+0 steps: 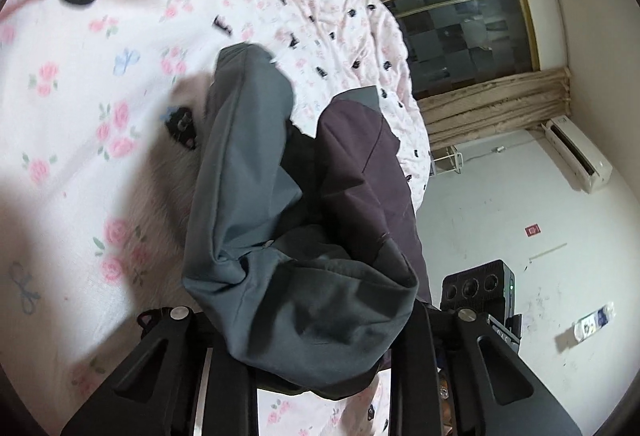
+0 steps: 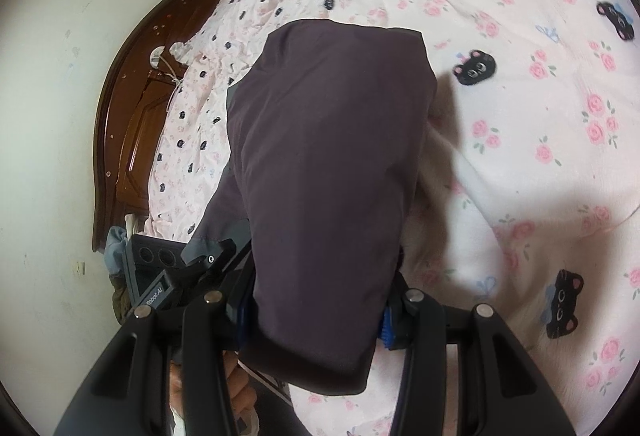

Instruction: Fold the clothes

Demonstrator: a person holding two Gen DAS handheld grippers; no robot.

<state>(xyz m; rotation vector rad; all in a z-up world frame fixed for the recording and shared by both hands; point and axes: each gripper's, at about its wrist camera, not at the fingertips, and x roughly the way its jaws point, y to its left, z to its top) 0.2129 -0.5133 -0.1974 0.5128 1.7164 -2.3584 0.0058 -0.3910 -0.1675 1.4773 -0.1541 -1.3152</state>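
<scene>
Left gripper (image 1: pixel 320 348): raised over bed, fingers closed on bunched grey cloth, fingertips hidden under fabric. Right gripper (image 2: pixel 316 328): also raised, clamped on dark purple cloth draped over both fingers, blue pad (image 2: pixel 386 330) showing at right finger. Bare hand (image 2: pixel 208 392) grips handle below right gripper.

The garment (image 1: pixel 304 248) drapes over the left gripper (image 1: pixel 320 348), filling the gap between its fingers and blocking the way straight ahead. In the right view the garment (image 2: pixel 328 172) likewise covers the right gripper (image 2: pixel 316 320). To either side the bedsheet (image 1: pixel 80 116) lies open and flat. The headboard (image 2: pixel 132 108) bounds the bed's far edge; beyond the other edge, a bottle (image 1: pixel 592 324) lies on open floor (image 1: pixel 500 204).
</scene>
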